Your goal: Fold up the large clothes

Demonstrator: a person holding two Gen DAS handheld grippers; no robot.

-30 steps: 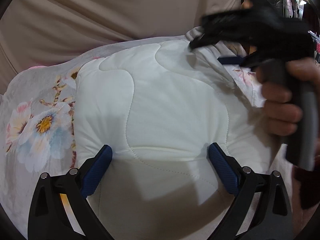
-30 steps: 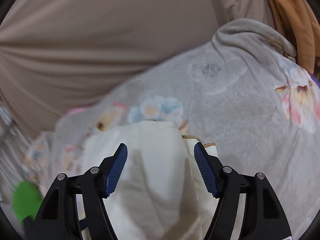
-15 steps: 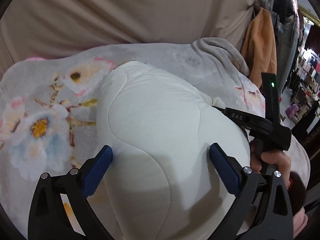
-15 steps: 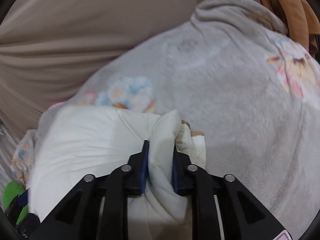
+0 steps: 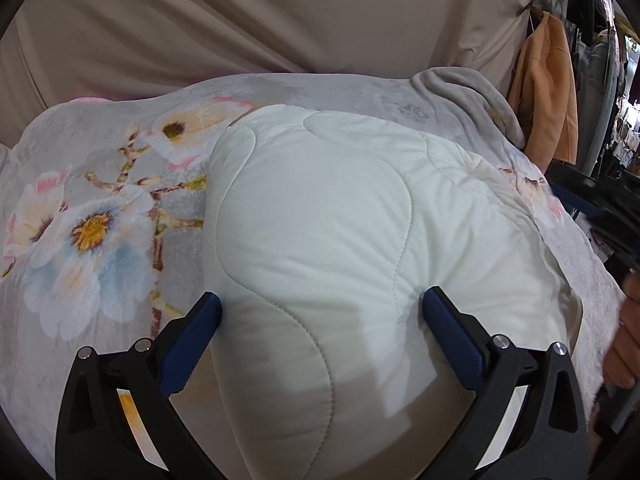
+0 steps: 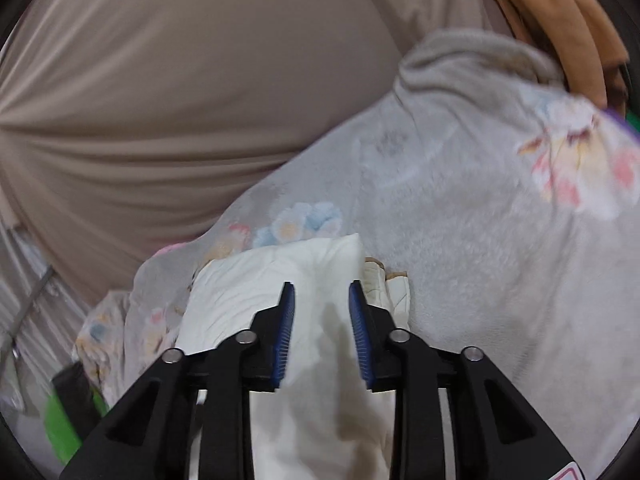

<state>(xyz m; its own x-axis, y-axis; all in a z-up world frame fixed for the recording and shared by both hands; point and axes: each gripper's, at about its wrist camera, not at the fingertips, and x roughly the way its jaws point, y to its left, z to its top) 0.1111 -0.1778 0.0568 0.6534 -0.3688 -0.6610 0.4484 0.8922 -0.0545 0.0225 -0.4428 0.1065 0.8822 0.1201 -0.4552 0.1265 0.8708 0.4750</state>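
a white quilted garment is seen lying puffed up on a grey floral blanket, with a beige curtain behind. the left claw is held spread wide over the near end of the garment; its blue pads sit at either side of the padding and nothing is gripped. the right claw is closing, and a thick fold of the same white garment is pinched between its pads.

risks, as judged from here: the padding is bulky and slick, so the fold may be squeezed out of the narrow right grip if it is pulled hard. since the near end is not held, the whole garment could be dragged across the blanket instead of folding. the loose blanket beneath may also be bunched up or caught along with it.
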